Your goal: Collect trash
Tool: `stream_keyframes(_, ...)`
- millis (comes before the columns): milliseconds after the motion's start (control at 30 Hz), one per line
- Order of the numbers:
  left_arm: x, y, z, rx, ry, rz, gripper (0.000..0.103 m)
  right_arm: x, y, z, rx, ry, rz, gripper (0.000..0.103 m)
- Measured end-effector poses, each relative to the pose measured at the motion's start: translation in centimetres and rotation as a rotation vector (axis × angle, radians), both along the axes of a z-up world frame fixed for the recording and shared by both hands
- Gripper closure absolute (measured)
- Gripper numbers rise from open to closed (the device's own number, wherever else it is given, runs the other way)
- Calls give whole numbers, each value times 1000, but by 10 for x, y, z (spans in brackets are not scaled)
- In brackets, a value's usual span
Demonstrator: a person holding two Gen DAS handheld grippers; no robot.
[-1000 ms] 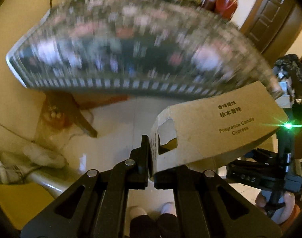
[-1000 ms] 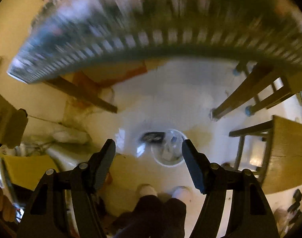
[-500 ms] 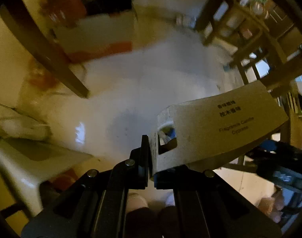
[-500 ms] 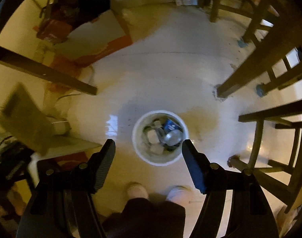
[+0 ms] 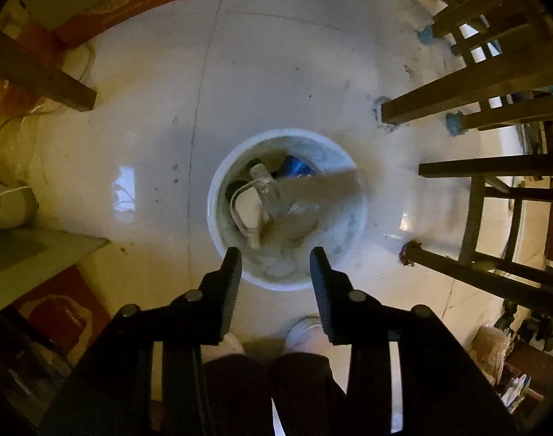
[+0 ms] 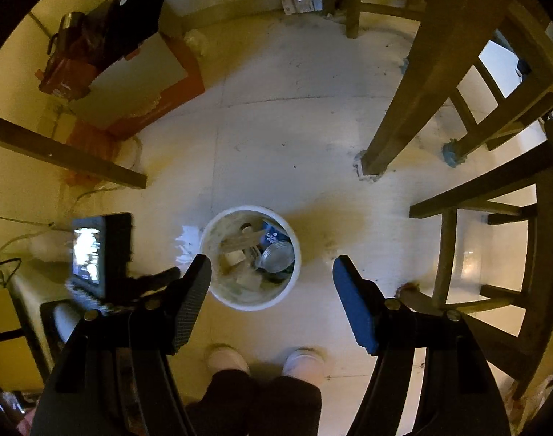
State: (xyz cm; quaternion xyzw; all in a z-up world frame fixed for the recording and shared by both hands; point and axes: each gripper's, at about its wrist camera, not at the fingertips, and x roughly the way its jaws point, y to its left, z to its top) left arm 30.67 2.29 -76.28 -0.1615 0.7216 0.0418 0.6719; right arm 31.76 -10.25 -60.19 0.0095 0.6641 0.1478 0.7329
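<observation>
A round white bin (image 5: 218, 225) stands on the pale floor, directly below my left gripper (image 5: 275, 267), which is open and empty. A brown cardboard sleeve (image 5: 323, 185), blurred, lies across the trash inside the bin, over a clear plastic bottle (image 5: 276, 196) and a blue wrapper (image 5: 296, 167). In the right wrist view the same bin (image 6: 218, 290) sits between the fingers of my right gripper (image 6: 271, 272), which is wide open, empty and higher above the floor.
Wooden chair legs (image 5: 458, 101) and stools (image 6: 476, 239) stand to the right of the bin. A table leg (image 5: 40, 76) crosses at the left. Red and white boxes (image 6: 138, 83) lie by the wall. The person's feet (image 6: 262, 359) stand just behind the bin.
My left gripper swung down from the table to over the bin, opened, and let go of the cardboard sleeve, which now lies in the bin. My right gripper stayed open and moved slightly.
</observation>
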Motion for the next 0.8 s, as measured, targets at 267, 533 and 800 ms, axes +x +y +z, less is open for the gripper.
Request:
stream_keyframes(267,-6,6,105,61,-71,-45,66,-1,-3,77,34,-48,38,37)
stream_keyframes(533,-26,20,328,130,-289,-12,65,-21,-6,243,98,-191,99,37)
stream_keyframes(800,-77,16,546,184,-606,20,65,-69,-17,417,168,-473,126,37)
